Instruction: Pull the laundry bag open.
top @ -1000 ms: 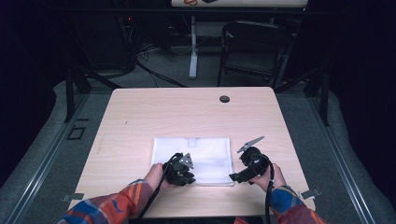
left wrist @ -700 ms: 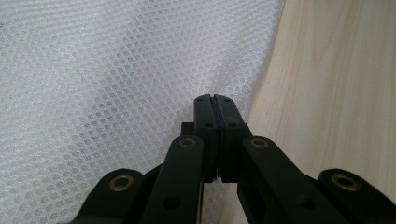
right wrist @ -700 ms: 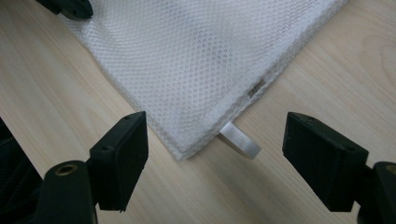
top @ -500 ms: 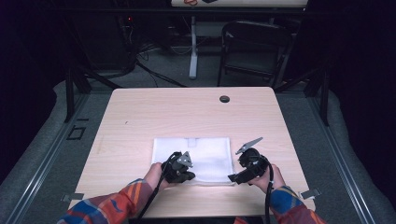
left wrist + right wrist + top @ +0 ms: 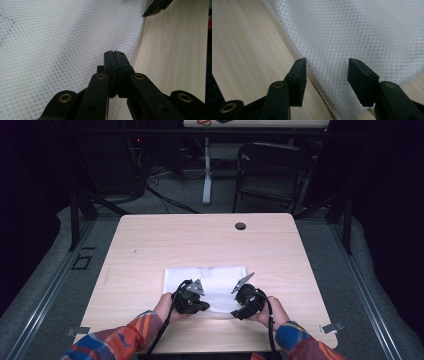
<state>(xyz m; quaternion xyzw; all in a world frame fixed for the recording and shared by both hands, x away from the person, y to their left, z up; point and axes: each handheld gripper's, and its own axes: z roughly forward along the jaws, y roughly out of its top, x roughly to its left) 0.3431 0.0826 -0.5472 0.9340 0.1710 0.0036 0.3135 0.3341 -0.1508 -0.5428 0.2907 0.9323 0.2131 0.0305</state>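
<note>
Change: both your hands have drawn back toward 6 o'clock since a second ago, settling at the cloth's near edge.
Cloth: the white mesh cloth lies flat on the table, near its 6 o'clock side.
Left gripper: clenched at the cloth's edge; whether mesh is pinched, you cannot tell.
Right gripper: released, jaws straddling the hem.
Risk: close the right too shallow and the hem may slip; uneven pulls would skew the cloth.
</note>
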